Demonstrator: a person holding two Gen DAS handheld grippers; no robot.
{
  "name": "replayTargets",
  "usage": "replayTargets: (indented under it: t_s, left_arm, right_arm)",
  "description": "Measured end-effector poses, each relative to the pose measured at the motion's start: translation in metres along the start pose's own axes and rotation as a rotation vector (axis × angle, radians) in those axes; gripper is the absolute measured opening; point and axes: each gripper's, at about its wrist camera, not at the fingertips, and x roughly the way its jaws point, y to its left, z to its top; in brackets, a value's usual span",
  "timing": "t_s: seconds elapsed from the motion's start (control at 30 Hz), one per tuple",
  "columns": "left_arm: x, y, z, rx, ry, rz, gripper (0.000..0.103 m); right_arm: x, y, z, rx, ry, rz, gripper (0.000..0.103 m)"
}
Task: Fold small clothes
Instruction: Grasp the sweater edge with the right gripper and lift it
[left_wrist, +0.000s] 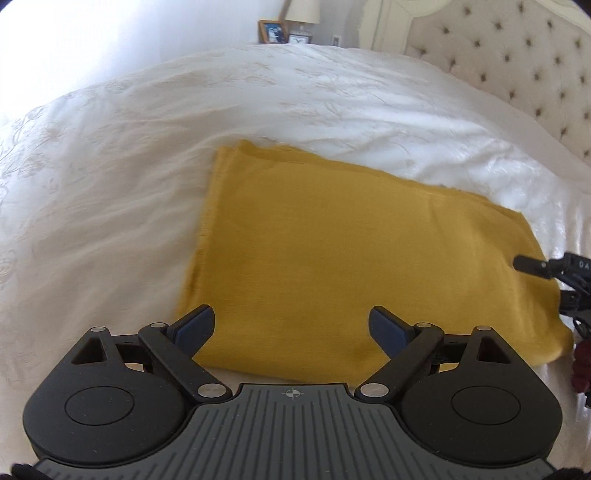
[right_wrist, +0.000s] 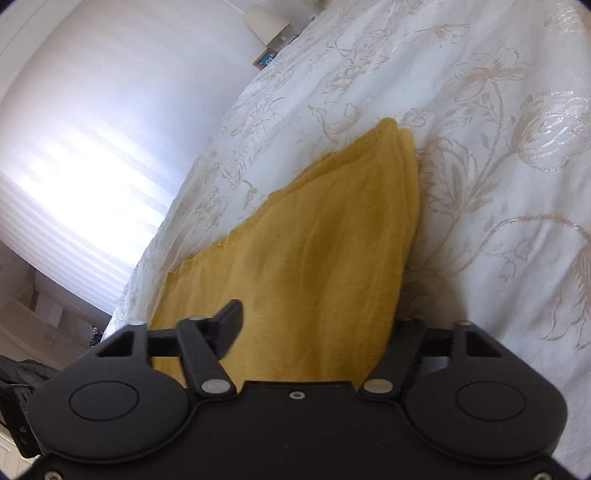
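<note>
Blue-padded left gripper hangs wide open over the near edge of the yellow cloth, mid-frame on the white bedspread. Right gripper straddles the cloth's end — one finger under it, grip unclear. Pinch all layers squarely — then fold.

One yellow cloth lies on one bed. Two grippers show: the left at 6 o'clock, the right at 3. One lamp and one frame sit at 12.

Folded cloth lies on bedspread, before headboard.
</note>
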Motion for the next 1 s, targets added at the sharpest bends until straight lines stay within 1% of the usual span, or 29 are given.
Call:
replayTargets:
  t_s: [0.03,0.07,0.13,0.2,0.3,0.4,0.5,0.63,0.7,0.73,0.87,1.0]
  left_arm:
    - [-0.001,0.007,0.000,-0.010,-0.002,-0.002,0.091]
    - [-0.002,0.015,0.001,-0.021,-0.006,-0.003,0.091]
    - [-0.004,0.030,0.002,-0.040,-0.014,-0.008,0.091]
    - [-0.005,0.045,0.004,-0.057,-0.028,-0.015,0.091]
    - [-0.006,0.065,0.009,-0.068,-0.048,-0.036,0.091]
    - [-0.005,0.083,0.014,-0.067,-0.073,-0.043,0.091]
    - [-0.001,0.100,0.018,-0.066,-0.067,-0.049,0.091]
    - [0.009,0.116,0.013,-0.049,-0.061,-0.070,0.091]
    - [0.015,0.125,0.007,-0.066,-0.057,-0.102,0.091]
    - [0.017,0.129,0.004,-0.079,-0.059,-0.117,0.091]
    - [0.014,0.140,-0.001,-0.104,-0.070,-0.165,0.091]
    - [-0.002,0.148,0.003,-0.124,-0.106,-0.197,0.091]
  right_arm:
    - [0.000,-0.003,0.000,0.014,-0.005,-0.003,0.057]
    - [-0.001,-0.007,0.000,0.032,-0.011,-0.005,0.053]
    - [-0.004,-0.017,0.000,0.069,-0.025,-0.006,0.035]
    - [-0.005,-0.022,-0.002,0.082,-0.032,-0.015,0.025]
    - [-0.006,-0.016,-0.005,0.056,-0.041,-0.040,0.024]
    - [-0.005,-0.006,-0.007,0.040,-0.040,-0.097,0.023]
    - [-0.003,0.008,-0.002,0.051,-0.023,-0.168,0.023]
    - [0.000,0.043,0.009,-0.025,0.022,-0.302,0.022]
    - [0.001,0.068,0.016,-0.076,0.027,-0.360,0.022]
    - [0.000,0.082,0.018,-0.100,0.026,-0.376,0.021]
    - [0.008,0.146,0.029,-0.220,0.032,-0.397,0.020]
    - [0.041,0.207,0.028,-0.301,0.067,-0.346,0.020]
